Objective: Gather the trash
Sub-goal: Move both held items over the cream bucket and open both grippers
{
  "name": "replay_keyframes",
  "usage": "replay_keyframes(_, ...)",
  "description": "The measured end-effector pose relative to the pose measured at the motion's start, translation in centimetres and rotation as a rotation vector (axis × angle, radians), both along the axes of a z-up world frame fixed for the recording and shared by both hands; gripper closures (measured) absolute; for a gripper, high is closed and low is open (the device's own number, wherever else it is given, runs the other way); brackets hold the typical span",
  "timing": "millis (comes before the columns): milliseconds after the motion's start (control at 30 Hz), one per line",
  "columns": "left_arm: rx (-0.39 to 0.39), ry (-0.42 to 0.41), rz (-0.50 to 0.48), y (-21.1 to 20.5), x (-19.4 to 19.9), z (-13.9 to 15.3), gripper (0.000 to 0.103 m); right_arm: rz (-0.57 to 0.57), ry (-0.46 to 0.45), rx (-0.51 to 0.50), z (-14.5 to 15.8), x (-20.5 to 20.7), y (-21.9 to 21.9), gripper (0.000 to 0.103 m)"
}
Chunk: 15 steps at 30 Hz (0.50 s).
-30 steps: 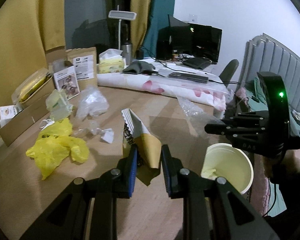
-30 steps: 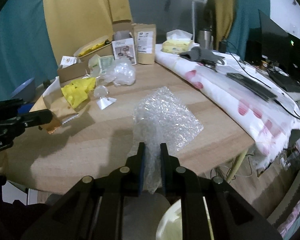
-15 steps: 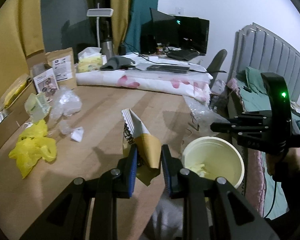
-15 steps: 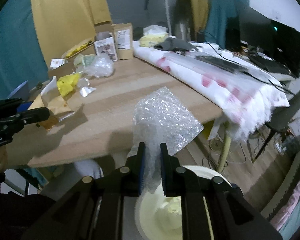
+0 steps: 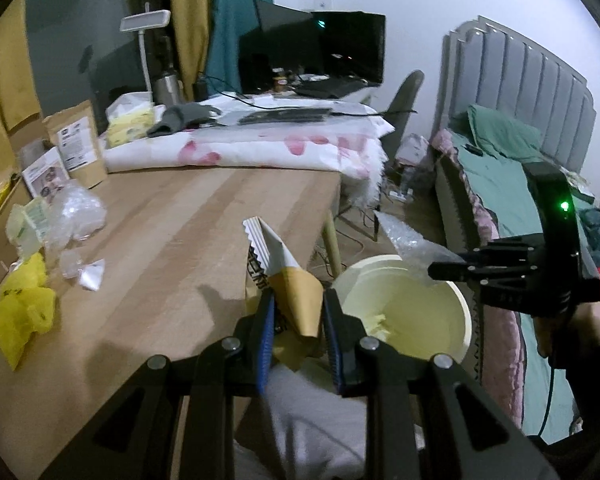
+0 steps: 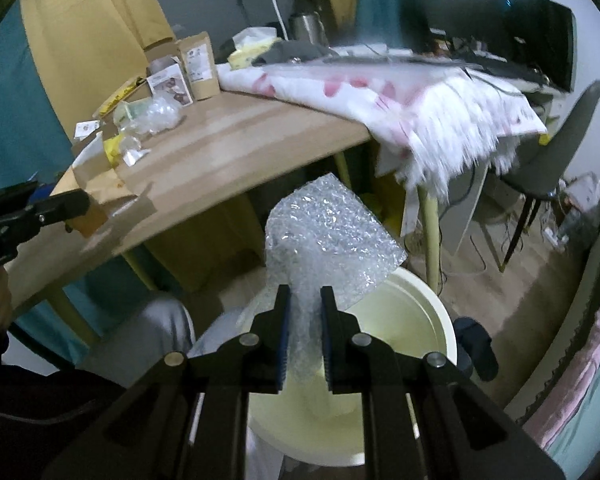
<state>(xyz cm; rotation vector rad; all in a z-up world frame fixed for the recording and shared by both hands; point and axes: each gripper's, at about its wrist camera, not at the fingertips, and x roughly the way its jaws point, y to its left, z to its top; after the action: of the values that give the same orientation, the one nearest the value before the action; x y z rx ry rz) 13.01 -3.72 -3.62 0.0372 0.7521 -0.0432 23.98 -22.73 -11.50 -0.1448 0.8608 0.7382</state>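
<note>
My left gripper (image 5: 296,304) is shut on a brown and white paper bag (image 5: 288,280), held at the table's front edge beside a pale yellow bin (image 5: 452,300). My right gripper (image 6: 304,300) is shut on a sheet of bubble wrap (image 6: 332,236) and holds it over the open bin (image 6: 432,312). The bin has some pale trash inside. The right gripper also shows in the left wrist view (image 5: 436,270) over the bin's far rim. The left gripper with the bag shows at the left of the right wrist view (image 6: 80,202).
On the wooden table (image 5: 172,232) lie a yellow plastic bag (image 5: 20,312), clear plastic wrap (image 5: 76,212), a small white scrap (image 5: 90,276) and brown pouches (image 5: 78,144). A flowered blanket (image 5: 260,148) covers the far end. A grey chair (image 6: 556,152) and a bed (image 5: 500,184) stand to the right.
Both grippers have moved off the table toward the bin. The bubble wrap now hangs over the bin and the paper bag is at the table's edge next to it.
</note>
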Motion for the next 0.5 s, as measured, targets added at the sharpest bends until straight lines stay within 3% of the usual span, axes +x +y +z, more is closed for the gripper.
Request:
replay_keyframes(100,0.011,0.012,-0.028,-1.3,0.6,-0.5,0.081,-0.004,0.026,0.002,-0.9,0.2,-0.9,0.089)
replay_keyframes(167,0.017,0.020,-0.045,-2.0,1.1,-0.9,0.081,-0.009,0.044,-0.002,-1.4,0.2,-1.4,0.081)
replay_keyframes(233,0.015,0.026,-0.065,-2.9,1.6,-1.4,0.081,-0.014,0.059,0.009,-1.8,0.3,-1.9,0.065)
replay_keyframes(300,0.010,0.040,-0.084,-3.7,2.2,-2.0,0.081,-0.021,0.068,0.019,-2.2,0.3,-2.6,0.059)
replay_keyframes(500,0.016,0.068,-0.147,-6.3,3.9,-3.3,0.081,-0.059,0.076,0.017,-2.9,0.4,-4.4,0.057)
